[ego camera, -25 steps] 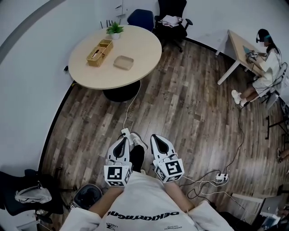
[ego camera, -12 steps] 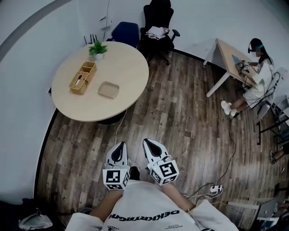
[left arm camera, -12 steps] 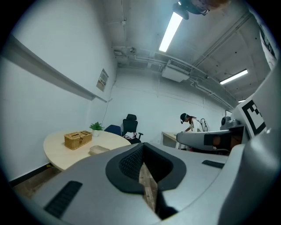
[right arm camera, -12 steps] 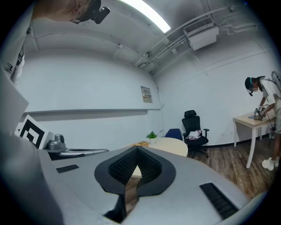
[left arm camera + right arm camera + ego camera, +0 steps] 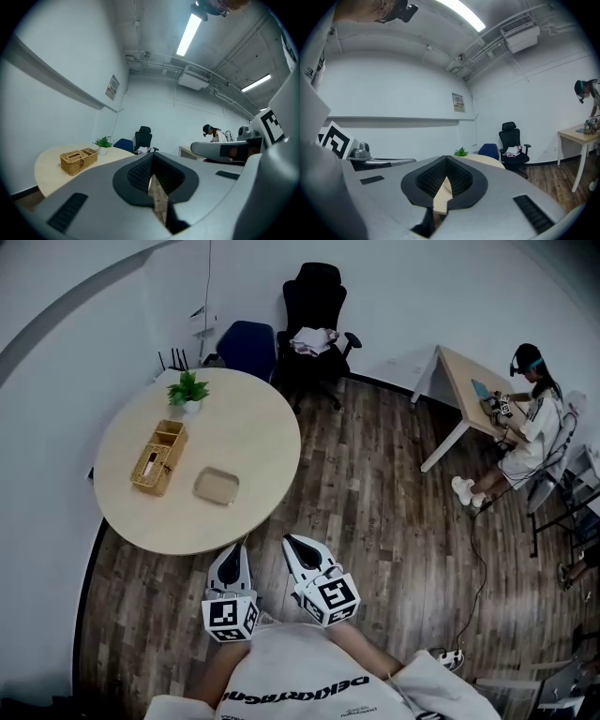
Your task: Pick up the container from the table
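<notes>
A round beige table (image 5: 262, 442) stands just ahead of me in the head view. On it lie a shallow beige container (image 5: 217, 487), a wicker basket (image 5: 157, 457) with two compartments and a small potted plant (image 5: 188, 390). My left gripper (image 5: 232, 554) is shut and empty, its tip at the table's near edge. My right gripper (image 5: 291, 545) is shut and empty too, over the floor beside that edge. The left gripper view shows its shut gripper (image 5: 152, 176), the basket (image 5: 78, 160) and the plant (image 5: 103, 143); the shallow container is hidden there. The right gripper view shows its shut gripper (image 5: 443, 185) and the table (image 5: 487, 160).
A black office chair (image 5: 314, 310) and a blue chair (image 5: 246, 345) stand behind the table. At the right a person (image 5: 530, 418) sits at a desk (image 5: 464, 381). A power strip (image 5: 450, 659) with a cable lies on the wooden floor. A white wall curves along the left.
Both grippers have moved forward together toward the round table, which now lies much closer, right in front of their tips. Both stay shut and empty.
</notes>
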The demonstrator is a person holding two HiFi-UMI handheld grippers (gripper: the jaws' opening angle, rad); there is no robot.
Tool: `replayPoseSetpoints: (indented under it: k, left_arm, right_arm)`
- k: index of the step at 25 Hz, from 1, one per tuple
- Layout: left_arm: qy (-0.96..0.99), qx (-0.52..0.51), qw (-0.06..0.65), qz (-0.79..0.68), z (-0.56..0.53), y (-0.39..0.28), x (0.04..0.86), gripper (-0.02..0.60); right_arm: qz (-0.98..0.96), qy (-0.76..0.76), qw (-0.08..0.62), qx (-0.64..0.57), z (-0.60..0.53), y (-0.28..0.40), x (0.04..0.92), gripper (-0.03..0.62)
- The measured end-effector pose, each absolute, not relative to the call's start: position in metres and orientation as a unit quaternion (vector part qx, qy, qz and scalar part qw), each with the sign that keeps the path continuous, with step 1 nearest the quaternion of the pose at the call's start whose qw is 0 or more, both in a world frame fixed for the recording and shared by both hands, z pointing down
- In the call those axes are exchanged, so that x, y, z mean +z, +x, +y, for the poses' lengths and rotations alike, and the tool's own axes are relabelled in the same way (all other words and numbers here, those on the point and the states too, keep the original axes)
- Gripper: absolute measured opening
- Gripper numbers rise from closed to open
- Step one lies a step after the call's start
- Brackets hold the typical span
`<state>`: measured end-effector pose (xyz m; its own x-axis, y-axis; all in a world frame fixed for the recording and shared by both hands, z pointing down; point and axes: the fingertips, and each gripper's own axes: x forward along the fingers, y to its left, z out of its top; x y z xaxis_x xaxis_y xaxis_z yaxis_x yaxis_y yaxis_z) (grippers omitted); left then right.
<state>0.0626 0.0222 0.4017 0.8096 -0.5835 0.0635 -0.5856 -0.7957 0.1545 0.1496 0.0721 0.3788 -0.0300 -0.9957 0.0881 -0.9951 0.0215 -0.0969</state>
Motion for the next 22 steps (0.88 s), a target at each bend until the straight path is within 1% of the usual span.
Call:
replayPoseSetpoints:
  k: [7,15,22]
  left_arm:
    - [0.941,0.023,0.112,-0.319,-0.008,0.083,0.421,0.015]
    - [0.921,0.043,0.156,-0.355,-0.040,0.067,0.452,0.015]
    - [0.898,0.059,0.195,-0.390,-0.078,0.053,0.477,0.015]
  right_arm:
    - [0.714,-0.695,0.001,-0.081,0.039,0.171,0.394,0.032]
    - [0.728,-0.677,-0.022,-0.107,0.002,0.166,0.420,0.032]
    - [0.751,-0.646,-0.036,-0.135,-0.051,0.158,0.441,0.032]
